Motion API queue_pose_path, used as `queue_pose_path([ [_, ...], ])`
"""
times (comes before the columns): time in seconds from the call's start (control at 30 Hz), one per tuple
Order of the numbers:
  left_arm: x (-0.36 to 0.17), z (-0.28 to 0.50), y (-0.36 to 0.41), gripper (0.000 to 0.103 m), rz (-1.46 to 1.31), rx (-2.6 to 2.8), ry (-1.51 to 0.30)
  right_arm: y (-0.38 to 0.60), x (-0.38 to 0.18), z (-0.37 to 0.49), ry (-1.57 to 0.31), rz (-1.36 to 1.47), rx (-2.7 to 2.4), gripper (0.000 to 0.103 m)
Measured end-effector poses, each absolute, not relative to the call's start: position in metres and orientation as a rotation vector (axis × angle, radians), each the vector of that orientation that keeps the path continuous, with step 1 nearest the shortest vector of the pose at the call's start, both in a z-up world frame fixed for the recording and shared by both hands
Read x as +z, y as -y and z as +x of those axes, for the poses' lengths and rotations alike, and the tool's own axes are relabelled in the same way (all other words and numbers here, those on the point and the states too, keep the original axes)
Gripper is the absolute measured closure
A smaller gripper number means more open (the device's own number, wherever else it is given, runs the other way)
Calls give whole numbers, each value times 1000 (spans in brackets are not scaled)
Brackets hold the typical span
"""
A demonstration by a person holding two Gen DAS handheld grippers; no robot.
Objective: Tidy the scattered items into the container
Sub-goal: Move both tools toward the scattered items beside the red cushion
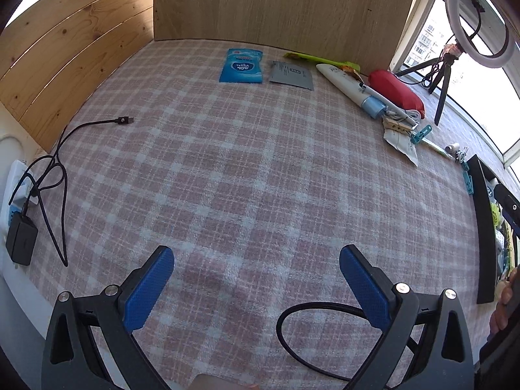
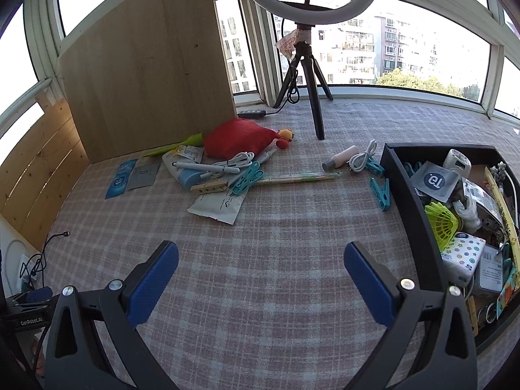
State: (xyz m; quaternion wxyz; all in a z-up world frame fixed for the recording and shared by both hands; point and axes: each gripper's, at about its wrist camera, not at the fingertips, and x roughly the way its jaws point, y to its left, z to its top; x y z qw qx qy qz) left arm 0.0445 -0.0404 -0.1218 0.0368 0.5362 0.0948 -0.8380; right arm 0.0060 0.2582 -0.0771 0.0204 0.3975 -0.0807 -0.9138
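Black rectangular container (image 2: 409, 201) at right, crammed with mixed items. Red fabric pouch (image 2: 239, 141), white coiled cable (image 2: 235, 161), wooden clothespin (image 2: 208, 188), teal plastic clips (image 2: 381, 192) scattered flat on checked cloth, left of container.

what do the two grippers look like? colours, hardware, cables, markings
Both match: the left gripper and right gripper have black angular frames with triangular cutouts, silver round screw heads, and fingers faced with textured blue pads. A black cable loops under the left one. No markings visible on either.
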Motion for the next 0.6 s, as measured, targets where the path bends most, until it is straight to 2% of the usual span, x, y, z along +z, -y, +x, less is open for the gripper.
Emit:
queue_pose_path([
  [0.23,-108,64,37,1,1656,-2631,-345,-257,-74,6,245,1226,-2834,0],
  [0.4,-117,68,25,2,1863,-2641,-429,-256,-74,9,242,1226,-2833,0],
  [0.6,-116,71,15,4,1922,-2669,-396,-256,-73,12,240,1226,-2832,0],
])
